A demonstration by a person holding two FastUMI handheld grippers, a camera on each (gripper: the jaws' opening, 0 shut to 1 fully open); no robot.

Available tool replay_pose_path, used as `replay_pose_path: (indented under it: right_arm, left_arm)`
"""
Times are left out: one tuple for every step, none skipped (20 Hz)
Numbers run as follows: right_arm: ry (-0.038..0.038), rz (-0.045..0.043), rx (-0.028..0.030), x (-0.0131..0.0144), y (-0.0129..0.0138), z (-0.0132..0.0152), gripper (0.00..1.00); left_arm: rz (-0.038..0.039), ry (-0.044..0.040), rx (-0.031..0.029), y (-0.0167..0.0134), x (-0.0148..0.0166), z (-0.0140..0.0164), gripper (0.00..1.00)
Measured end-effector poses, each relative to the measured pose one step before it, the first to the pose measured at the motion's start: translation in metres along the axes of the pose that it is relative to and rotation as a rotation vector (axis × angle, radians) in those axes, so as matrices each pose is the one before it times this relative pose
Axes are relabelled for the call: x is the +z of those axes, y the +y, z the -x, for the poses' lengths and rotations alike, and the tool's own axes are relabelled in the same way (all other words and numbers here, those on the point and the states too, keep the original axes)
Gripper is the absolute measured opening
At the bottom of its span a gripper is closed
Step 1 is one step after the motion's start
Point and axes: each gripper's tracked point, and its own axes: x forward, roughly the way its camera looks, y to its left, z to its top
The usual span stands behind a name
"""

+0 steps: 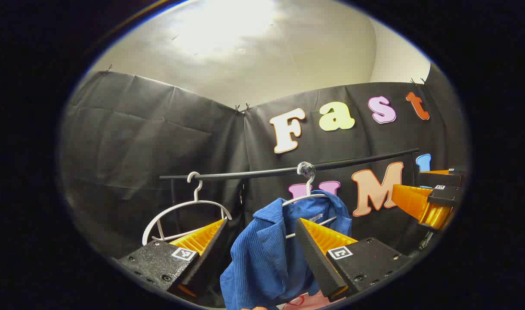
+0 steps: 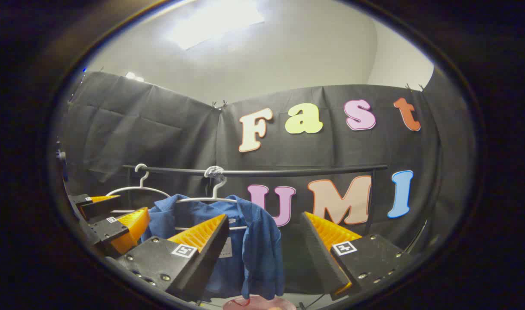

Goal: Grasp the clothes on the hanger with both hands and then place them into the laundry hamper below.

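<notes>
A blue shirt is seen draped on a white hanger hooked over the rail, beside an empty hanger. The left gripper and right gripper are both held spread wide, touching nothing, with the shirt seen between the fingers of each.

Blue shirt hangs between left gripper's parted jaws.

No writing can be read on any object; each finger of the left gripper carries a square black-and-white coded marker, a pattern with no letters; the right gripper carries the same; a white tag inside the shirt collar is too small to read.
</notes>
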Motion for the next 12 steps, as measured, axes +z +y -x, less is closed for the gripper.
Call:
replay_pose_path:
  right_arm:
    - [0.00512,-0.00623,0.00841,-0.00238,0.00023,0.0011,0.95]
    - [0.00479,-0.00452,0.01044,-0.00255,-0.0002,-0.00113,0.98]
    - [0.00426,-0.00256,0.01313,-0.00296,0.00012,-0.00129,0.98]
    - [0.00387,-0.00289,0.01245,-0.00217,0.00046,-0.00151,0.98]
    - [0.00862,-0.0057,0.01602,-0.00228,0.00167,-0.00104,0.98]
    - [0.00905,-0.00801,0.01736,-0.00475,0.00196,-0.00281,0.98]
    - [0.00727,-0.00516,0.01587,-0.00336,0.00181,-0.00228,0.99]
    - [0.00347,-0.00266,0.01387,-0.00192,0.00053,0.00004,0.99]
    - [-0.00012,-0.00135,0.01319,-0.00054,0.00136,-0.00064,0.96]
    - [0.0004,-0.00077,0.01077,-0.00134,0.00118,0.00031,0.99]
    - [0.002,-0.00043,0.01129,-0.00119,0.00047,-0.00088,0.99]
    - [0.00135,0.00032,0.00963,-0.00137,0.00091,-0.00073,0.96]
  left_arm:
    - [0.00219,0.00304,0.0002,-0.00097,0.0,-0.00119,0.94]
    - [0.00038,0.00008,0.00388,0.00018,0.00106,0.00004,0.94]
    - [-0.00553,-0.00109,0.00792,0.00032,0.00025,0.0005,0.94]
    - [-0.00698,-0.00078,0.01042,-0.00011,-0.00005,-0.00035,0.94]
    - [-0.00855,0.00019,0.01218,-0.00106,-0.00103,-0.00038,0.94]
    - [-0.00722,0.00386,0.01234,-0.00019,-0.00064,-0.00086,0.94]
    - [-0.00552,0.0062,0.01096,-0.00011,-0.00146,-0.00189,0.94]
    - [-0.00631,0.00593,0.01088,-0.00021,-0.00024,-0.00129,0.94]
    - [-0.00549,0.00295,0.01217,0.00165,-0.00016,0.0012,0.94]
    - [-0.00431,0.00259,0.01227,0.00042,0.00041,-0.00029,0.94]
    - [-0.00378,0.0049,0.01145,0.00132,-0.00113,0.00161,0.94]
    - [-0.00292,0.00369,0.01039,0.0014,0.00015,0.00144,0.94]
